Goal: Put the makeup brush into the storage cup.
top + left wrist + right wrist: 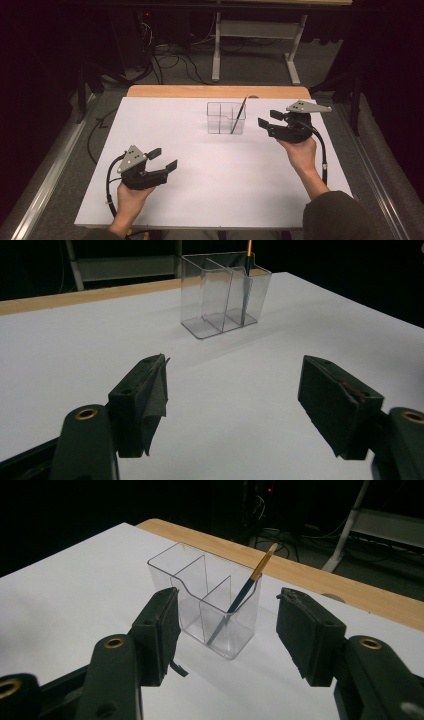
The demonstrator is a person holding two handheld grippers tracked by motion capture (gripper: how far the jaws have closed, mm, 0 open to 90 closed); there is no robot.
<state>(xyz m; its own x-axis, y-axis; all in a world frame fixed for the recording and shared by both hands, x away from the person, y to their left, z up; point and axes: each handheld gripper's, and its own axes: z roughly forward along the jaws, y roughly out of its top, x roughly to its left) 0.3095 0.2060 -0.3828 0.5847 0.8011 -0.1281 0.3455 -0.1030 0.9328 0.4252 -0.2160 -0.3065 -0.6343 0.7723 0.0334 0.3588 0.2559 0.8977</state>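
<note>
Brush in clear organizer, both jaws released

Brush (239, 115) stands tilted in the compartment of the clear organizer (220, 120) nearest the right gripper, tip at the floor, handle end leaning toward 1 o'clock above the rim. Organizer sits on the white bench (215, 190) at approx. 12 o'clock from centre, near the far wooden edge. Handling, est.: brush is light, thin, stiff, w/ smooth lacquered shaft that could roll or slip between pads; best hold is on the exposed upper shaft above the rim, pulled along its own lean. Organizer looks light, hard plastic, so likely to skid or tip if nudged. Right gripper (266, 119) is at 3 o'clock of the organizer, just beside it, jaws parted, nothing between them, pointing toward 9 o'clock. Left gripper (162, 159) rests at 7 o'clock, well apart, jaws released and empty, aimed toward 2 o'clock.
</note>
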